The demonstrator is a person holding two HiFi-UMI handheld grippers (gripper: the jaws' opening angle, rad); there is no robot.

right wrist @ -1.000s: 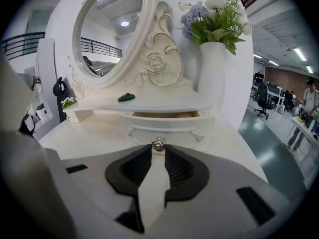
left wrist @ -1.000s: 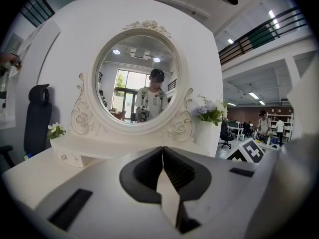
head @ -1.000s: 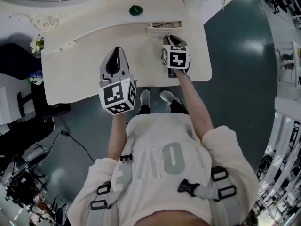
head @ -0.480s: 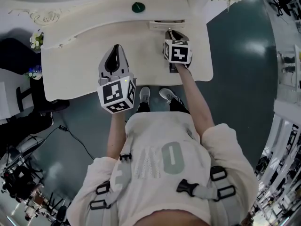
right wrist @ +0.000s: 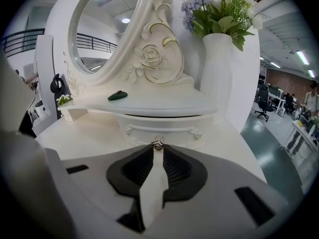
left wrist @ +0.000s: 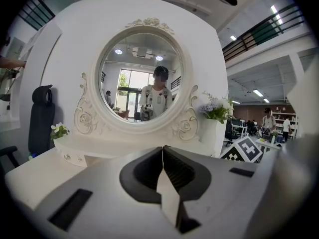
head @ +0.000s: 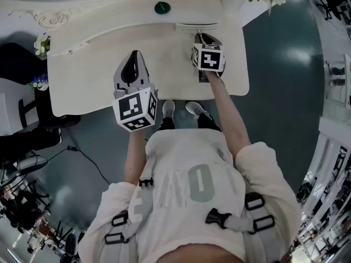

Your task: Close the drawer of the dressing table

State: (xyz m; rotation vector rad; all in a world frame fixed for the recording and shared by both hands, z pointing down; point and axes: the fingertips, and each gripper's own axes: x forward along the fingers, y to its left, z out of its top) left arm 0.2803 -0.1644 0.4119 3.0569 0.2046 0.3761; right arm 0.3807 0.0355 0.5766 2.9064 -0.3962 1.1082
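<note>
Since earlier frame we see drawer (head: 198, 26) pushed in, almost shut, at counter (head: 93, 75) far right. Right claw (right wrist: 158, 148) just been closing, clamped on knob (right wrist: 158, 143). Left claw (left wrist: 163, 148) together, empty (we find it hovering mid-counter).

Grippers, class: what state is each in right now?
Left gripper: shut, empty.
Right gripper: jaws have just been closing, shut on the drawer knob.
</note>
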